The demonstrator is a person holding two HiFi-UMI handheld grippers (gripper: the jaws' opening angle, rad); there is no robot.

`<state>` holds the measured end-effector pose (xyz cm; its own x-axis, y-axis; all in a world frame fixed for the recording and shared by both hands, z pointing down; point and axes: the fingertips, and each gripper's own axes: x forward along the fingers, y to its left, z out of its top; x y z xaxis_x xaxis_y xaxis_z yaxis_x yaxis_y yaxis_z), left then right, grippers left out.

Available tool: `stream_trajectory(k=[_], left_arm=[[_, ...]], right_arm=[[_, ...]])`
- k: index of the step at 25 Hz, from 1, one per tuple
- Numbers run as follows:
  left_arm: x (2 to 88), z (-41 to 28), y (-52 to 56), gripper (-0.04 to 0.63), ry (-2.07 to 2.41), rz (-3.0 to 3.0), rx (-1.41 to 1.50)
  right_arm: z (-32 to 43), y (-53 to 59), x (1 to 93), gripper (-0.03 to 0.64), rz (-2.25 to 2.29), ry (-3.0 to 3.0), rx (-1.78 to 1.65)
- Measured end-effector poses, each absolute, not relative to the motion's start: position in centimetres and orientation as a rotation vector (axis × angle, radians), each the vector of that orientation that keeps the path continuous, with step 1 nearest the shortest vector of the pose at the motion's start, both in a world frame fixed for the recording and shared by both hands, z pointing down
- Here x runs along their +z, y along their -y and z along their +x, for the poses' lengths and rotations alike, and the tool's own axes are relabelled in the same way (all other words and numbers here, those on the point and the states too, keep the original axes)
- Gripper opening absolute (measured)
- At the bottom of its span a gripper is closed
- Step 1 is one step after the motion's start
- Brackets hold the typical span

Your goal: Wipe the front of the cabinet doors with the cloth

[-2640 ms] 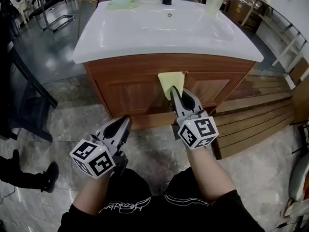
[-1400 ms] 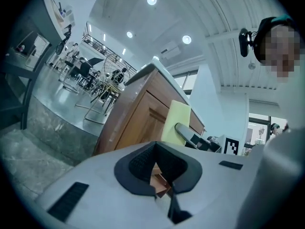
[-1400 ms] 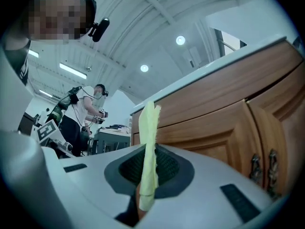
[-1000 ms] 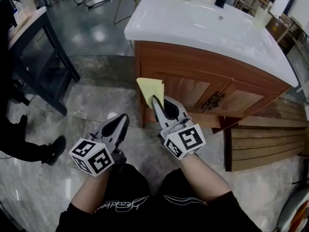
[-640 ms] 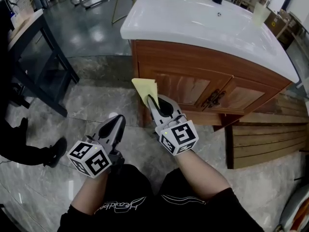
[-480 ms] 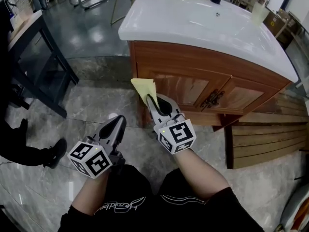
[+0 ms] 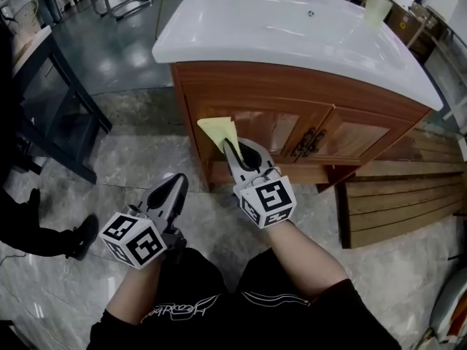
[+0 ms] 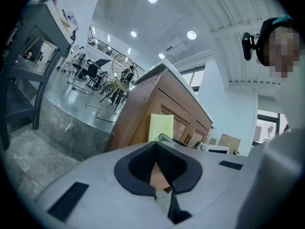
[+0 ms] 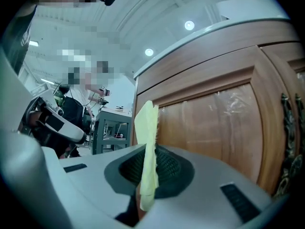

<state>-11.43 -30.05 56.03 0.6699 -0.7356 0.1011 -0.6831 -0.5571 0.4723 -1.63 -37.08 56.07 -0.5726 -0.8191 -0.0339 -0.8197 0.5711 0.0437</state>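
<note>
A wooden vanity cabinet with two panelled doors point(image 7: 277, 133) point(image 9: 224, 128) and dark metal handles point(image 7: 306, 142) stands under a white sink top point(image 7: 241, 31). My right gripper point(image 7: 228, 148) point(image 9: 147, 175) is shut on a folded yellow cloth point(image 7: 217, 132) point(image 9: 147, 142), which sticks up from the jaws at the left door's left edge; whether it touches the wood is not clear. My left gripper point(image 7: 175, 188) point(image 8: 159, 168) is shut and empty, held low over the floor, left of the right one. In the left gripper view the cloth point(image 8: 161, 127) shows against the cabinet side.
A dark metal table point(image 7: 44, 100) stands to the left. A person's shoe point(image 7: 76, 232) is on the marble floor at the left. Wooden slats point(image 7: 398, 203) lie on the floor at the right of the cabinet. Bottles and a cup stand on the far sink rim.
The view has shifted so the cabinet sits more centred; my right gripper with the cloth stays by the left door's left edge. The left gripper has barely moved.
</note>
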Motion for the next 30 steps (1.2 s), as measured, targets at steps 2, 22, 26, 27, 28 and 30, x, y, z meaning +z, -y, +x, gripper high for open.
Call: stream_trajectory(k=[2, 22, 26, 27, 28, 30], left_arm=[[55.9, -10.6, 30.0, 0.005, 1.083, 2.42, -0.143], [54.9, -3.2, 29.8, 0.005, 0.938, 2.518, -0.084], [55.1, -2.3, 29.7, 0.005, 0.913, 2.519, -0.078], [55.0, -2.0, 29.8, 0.005, 0.907, 2.519, -0.079], [54.9, -1.8, 29.8, 0.005, 0.901, 2.521, -0.08], [54.7, -1.2, 29.7, 0.005, 0.888, 2.529, -0.081]], right_arm=[[-0.3, 37.0, 56.2, 0.04, -1.478, -2.769, 0.09], [12.4, 35.2, 55.0, 0.04, -1.801, -2.571, 0.129], [14.0, 34.6, 54.6, 0.04, -1.846, -2.523, 0.113], [14.3, 34.5, 54.6, 0.04, -1.851, -2.517, 0.111], [14.5, 34.4, 54.6, 0.04, -1.857, -2.513, 0.109], [15.1, 34.2, 54.6, 0.04, -1.867, -2.501, 0.094]])
